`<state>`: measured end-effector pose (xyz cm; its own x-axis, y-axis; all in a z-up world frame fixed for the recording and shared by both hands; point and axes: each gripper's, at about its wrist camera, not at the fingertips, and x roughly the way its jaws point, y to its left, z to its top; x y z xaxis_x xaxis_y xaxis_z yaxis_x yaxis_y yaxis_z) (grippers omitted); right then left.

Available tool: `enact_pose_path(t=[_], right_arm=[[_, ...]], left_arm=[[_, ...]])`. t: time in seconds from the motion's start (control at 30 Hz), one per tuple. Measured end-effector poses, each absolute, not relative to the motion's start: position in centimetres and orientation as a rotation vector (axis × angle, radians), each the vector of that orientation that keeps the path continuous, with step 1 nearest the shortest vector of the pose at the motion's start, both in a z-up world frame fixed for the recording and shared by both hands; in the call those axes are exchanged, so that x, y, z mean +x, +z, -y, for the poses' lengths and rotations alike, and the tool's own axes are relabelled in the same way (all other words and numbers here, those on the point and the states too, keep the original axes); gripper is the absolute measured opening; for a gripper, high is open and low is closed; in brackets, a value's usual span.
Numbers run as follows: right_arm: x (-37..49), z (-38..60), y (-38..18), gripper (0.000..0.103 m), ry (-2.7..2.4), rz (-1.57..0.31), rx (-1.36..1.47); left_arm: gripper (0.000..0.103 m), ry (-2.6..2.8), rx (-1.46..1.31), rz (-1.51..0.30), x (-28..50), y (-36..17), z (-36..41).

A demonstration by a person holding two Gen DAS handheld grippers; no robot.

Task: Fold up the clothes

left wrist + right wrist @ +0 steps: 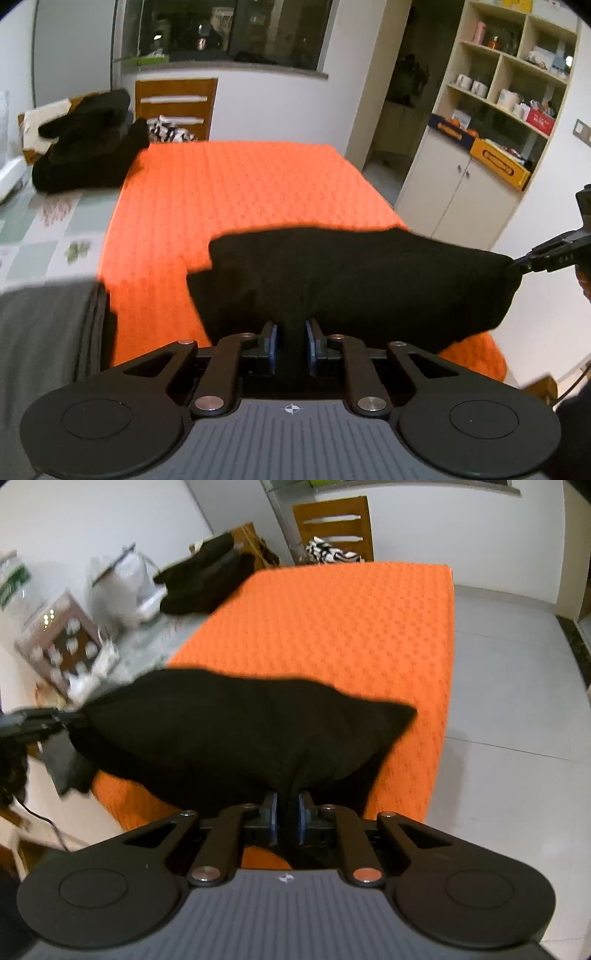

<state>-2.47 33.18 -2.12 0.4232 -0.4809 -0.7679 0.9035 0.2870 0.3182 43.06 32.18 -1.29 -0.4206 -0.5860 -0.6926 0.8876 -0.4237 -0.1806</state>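
Worktop (pixel 229 184): covered by an orange textured mat, bare over most of its area. Far left corner carries a pile of dark clothes (pixel 88 147); whether that pile is folded cannot be told. A wooden chair (pixel 173 107) stands behind the far edge.

Black garment (pixel 351 280): held up over the near end of the mat, stretched sideways between the two tools, lower part sagging toward the mat. It looks already doubled and thick, so by my judgement this fits a mid-fold carry or a lift of a finished bundle; the pictures do not settle which.

Left hand-held gripper (pixel 291 332): blue pads pinching a bunch of the black cloth. Right hand-held gripper (pixel 287 814): likewise clamped on a bunch of cloth at the opposite end.

Handling note: keep both pinches level and the span taut so the top edge stays straight; let the hanging edge meet the mat squarely; avoid dragging, as the mat's texture may catch the fabric.
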Motion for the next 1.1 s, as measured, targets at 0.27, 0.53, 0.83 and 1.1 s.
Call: enact_pose_path(t=[0.27,0.53,0.83,1.1], right_arm=[[-0.9,-36.3,-2.7,0.048,-0.991,-0.743,0.697],[-2.0,-30.9,-1.9,0.060,-0.987,-0.688,0.547],[-0.4,-20.5,-5.7,0.068,-0.757,-0.792,0.408],[0.3,-16.1,-8.6,0.068,-0.555,-0.816,0.477]], left_arm=[[0.057,-1.941,0.589,-0.722,45.2,-2.2,-33.4],[0.071,-1.942,0.501,-0.681,45.4,-3.4,-26.1],[0.077,-2.124,0.626,-0.720,42.9,-7.2,-16.9],[0.078,-2.219,0.727,-0.826,42.0,-9.3,-14.1]])
